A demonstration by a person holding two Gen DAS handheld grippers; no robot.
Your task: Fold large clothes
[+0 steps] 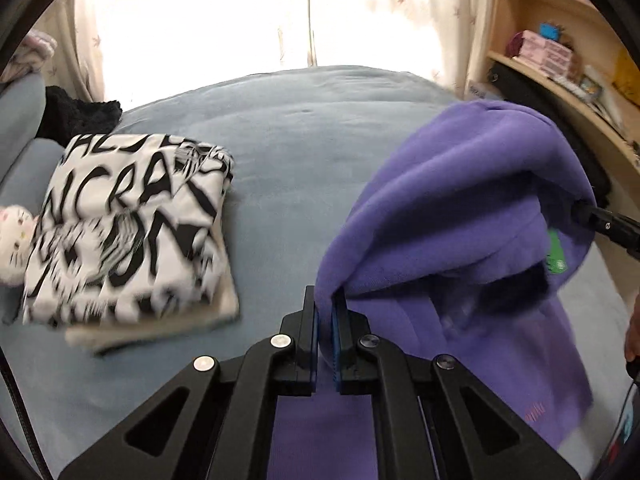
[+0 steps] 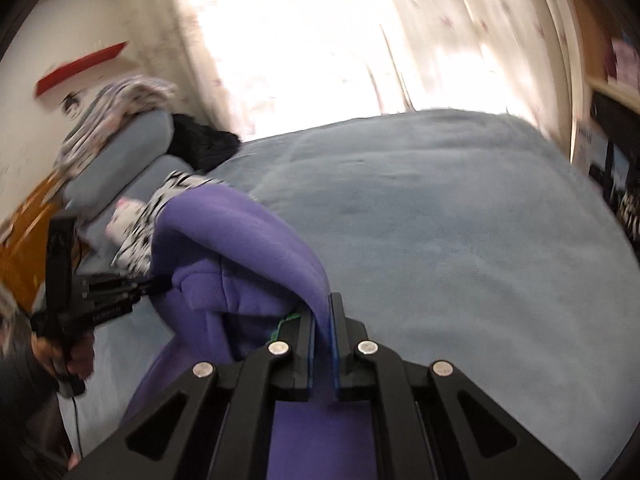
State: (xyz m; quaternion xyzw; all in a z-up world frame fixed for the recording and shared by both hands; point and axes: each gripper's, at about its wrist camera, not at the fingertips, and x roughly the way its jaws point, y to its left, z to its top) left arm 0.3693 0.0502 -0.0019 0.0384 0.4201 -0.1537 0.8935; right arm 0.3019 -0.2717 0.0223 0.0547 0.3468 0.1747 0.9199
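A purple fleece hoodie hangs in the air between my two grippers, above the grey-blue bed. My left gripper is shut on one edge of the hoodie. My right gripper is shut on another edge of the hoodie, and it shows at the right of the left wrist view. The left gripper shows at the left of the right wrist view. A green label shows inside the hoodie. Its lower part drapes down to the bed.
A folded black-and-white printed garment lies on a beige one at the bed's left. A white plush cat and a black fuzzy item lie near the pillows. Wooden shelves stand right. Curtains hang behind.
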